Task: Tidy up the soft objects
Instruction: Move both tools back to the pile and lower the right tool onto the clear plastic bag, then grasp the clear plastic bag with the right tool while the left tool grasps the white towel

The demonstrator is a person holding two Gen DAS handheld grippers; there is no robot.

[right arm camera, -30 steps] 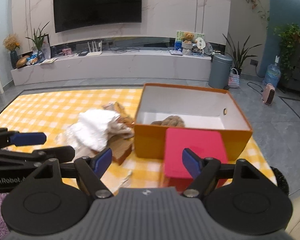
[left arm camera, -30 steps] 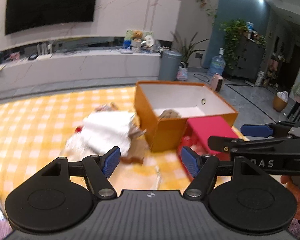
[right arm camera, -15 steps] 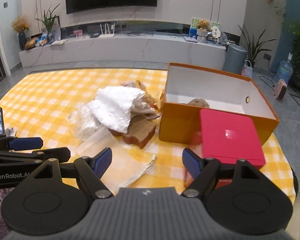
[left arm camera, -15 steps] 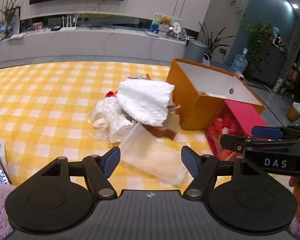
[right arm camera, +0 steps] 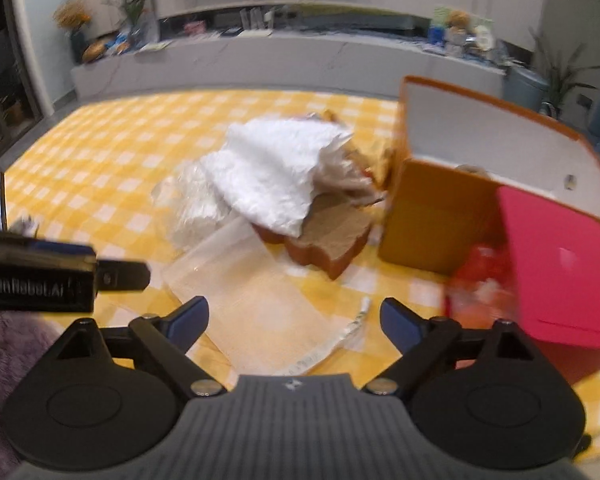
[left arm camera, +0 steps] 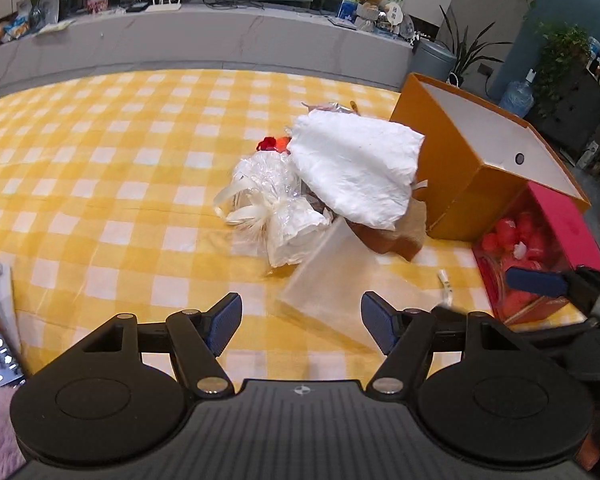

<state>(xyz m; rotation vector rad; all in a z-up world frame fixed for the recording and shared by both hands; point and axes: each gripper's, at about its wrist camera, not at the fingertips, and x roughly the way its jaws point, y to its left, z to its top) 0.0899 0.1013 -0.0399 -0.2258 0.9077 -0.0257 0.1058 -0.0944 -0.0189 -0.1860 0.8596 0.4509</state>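
The left tool [left arm camera: 300, 322] is released, nothing between its pads, above a flat translucent bag [left arm camera: 342, 280] on the yellow checked tabletop [left arm camera: 100, 168]. The right tool [right arm camera: 294, 320], its jaws just having widened, hangs empty over the same bag. Beyond lies a heap of soft things under a white cloth [left arm camera: 356, 168], touching the orange box [left arm camera: 456, 184]; a red box [left arm camera: 540, 252] stands just beside that.
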